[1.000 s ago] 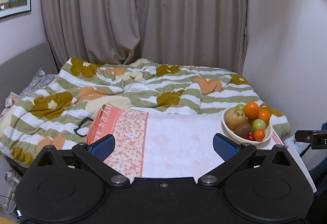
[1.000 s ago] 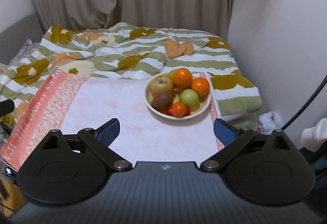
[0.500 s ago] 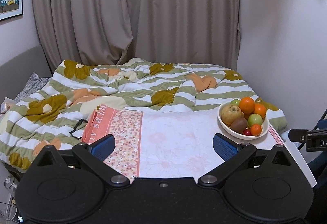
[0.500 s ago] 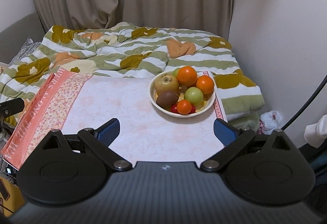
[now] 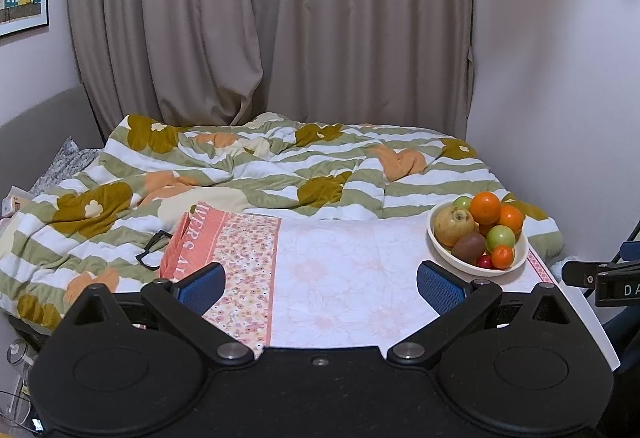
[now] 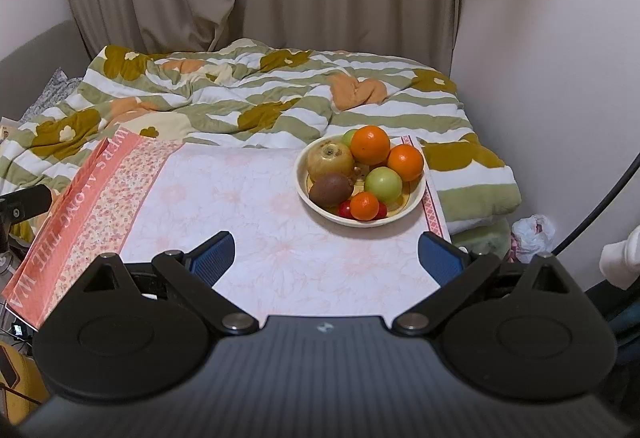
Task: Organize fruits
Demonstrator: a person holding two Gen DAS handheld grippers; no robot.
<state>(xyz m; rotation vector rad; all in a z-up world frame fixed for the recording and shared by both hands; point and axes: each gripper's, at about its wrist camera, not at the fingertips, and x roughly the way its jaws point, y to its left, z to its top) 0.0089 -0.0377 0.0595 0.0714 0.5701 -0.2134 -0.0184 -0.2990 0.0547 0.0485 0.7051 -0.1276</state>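
Note:
A cream bowl (image 6: 316,198) of fruit stands on the far right part of a table under a pink floral cloth (image 6: 248,206). In it lie a yellow-brown pear (image 6: 330,159), a kiwi (image 6: 331,189), oranges (image 6: 370,145), a green apple (image 6: 383,184) and small red fruits (image 6: 345,209). The bowl also shows in the left wrist view (image 5: 456,262). My right gripper (image 6: 326,258) is open and empty, short of the bowl. My left gripper (image 5: 320,284) is open and empty, left of the bowl.
Behind the table lies a bed with a green-striped flowered duvet (image 5: 248,166). Black glasses (image 5: 154,250) lie on it by the cloth's left end. Curtains (image 5: 280,22) hang behind, and a wall (image 6: 560,58) is close on the right. A white bag (image 6: 534,232) lies on the floor.
Both grippers have pulled back and risen a little; the bowl sits slightly farther off in both views. The fingers stay open and nothing on the table has moved.

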